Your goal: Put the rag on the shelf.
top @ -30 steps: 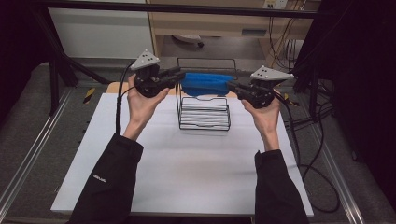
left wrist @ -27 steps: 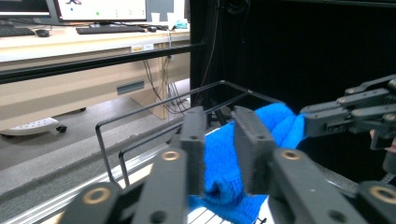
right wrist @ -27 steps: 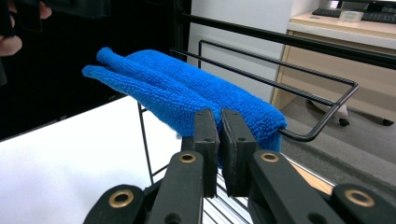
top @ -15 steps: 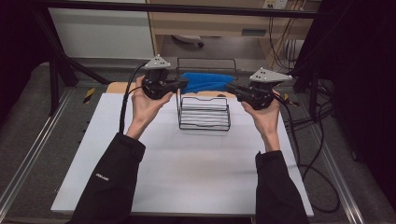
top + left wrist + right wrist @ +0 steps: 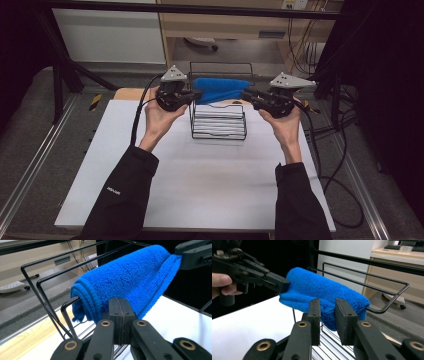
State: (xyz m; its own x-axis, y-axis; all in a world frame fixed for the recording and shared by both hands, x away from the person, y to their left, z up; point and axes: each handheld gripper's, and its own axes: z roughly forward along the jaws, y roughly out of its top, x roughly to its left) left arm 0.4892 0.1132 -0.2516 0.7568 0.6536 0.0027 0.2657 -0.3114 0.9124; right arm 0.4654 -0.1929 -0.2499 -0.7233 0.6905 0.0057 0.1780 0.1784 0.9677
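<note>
At the near edge of the high view, two dark sleeves entered at 6 o'clock over the white table [image 5: 200,190]. The left hand [image 5: 159,116] held the left gripper [image 5: 196,94] at 10 o'clock of the table centre. Its jaws were pressed fully together with no gap; the blue towel [image 5: 130,280] lay directly beyond the tips, and whether any cloth was caught between them could not be told. The right hand [image 5: 284,125] held the right gripper [image 5: 246,97] at 2 o'clock. Its jaws stood slightly apart, with the towel's edge just past the opening; contact could not be confirmed. Between both grippers stood the black wire rack [image 5: 218,131] on the table. The towel, folded into a thick roll, was draped over the rack's upper wire rail, spanning from one gripper to the other. Beyond the table, at 12 o'clock, stood a wooden cabinet [image 5: 225,25].
</note>
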